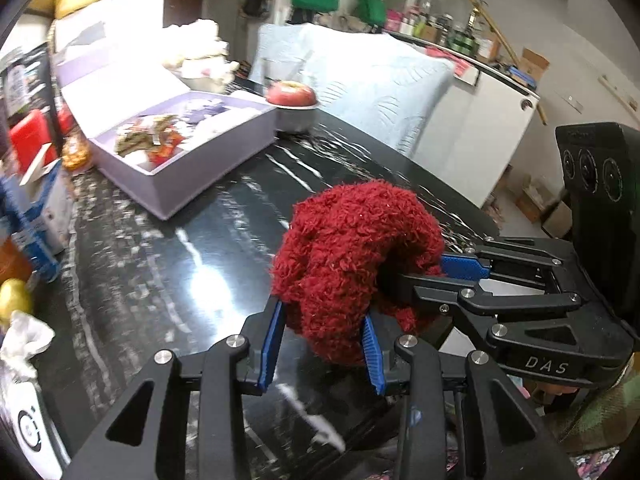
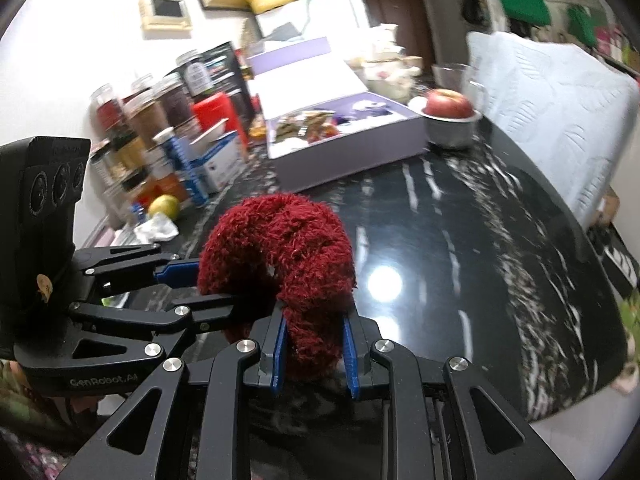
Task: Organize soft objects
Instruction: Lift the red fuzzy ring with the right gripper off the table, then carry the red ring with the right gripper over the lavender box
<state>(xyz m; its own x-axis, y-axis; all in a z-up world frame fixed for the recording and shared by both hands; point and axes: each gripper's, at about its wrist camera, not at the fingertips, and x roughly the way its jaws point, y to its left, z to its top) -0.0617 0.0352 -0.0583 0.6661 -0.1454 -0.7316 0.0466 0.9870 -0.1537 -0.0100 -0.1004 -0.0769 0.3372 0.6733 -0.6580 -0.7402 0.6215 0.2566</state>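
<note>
Both grippers, left (image 1: pixel 324 344) & right (image 2: pixel 314 354), clamped on red sock (image 1: pixel 352 264), held just above black surface (image 1: pixel 160 280). Soft, light, floppy; prob. best gripped at ends, w/ fingers squeezing thick pile.

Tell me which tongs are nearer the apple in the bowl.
Neither is clearly nearer. The left tongs and right tongs both grip the red fuzzy sock together at the table's near edge, while the apple sits far across the table beside the purple box.
</note>
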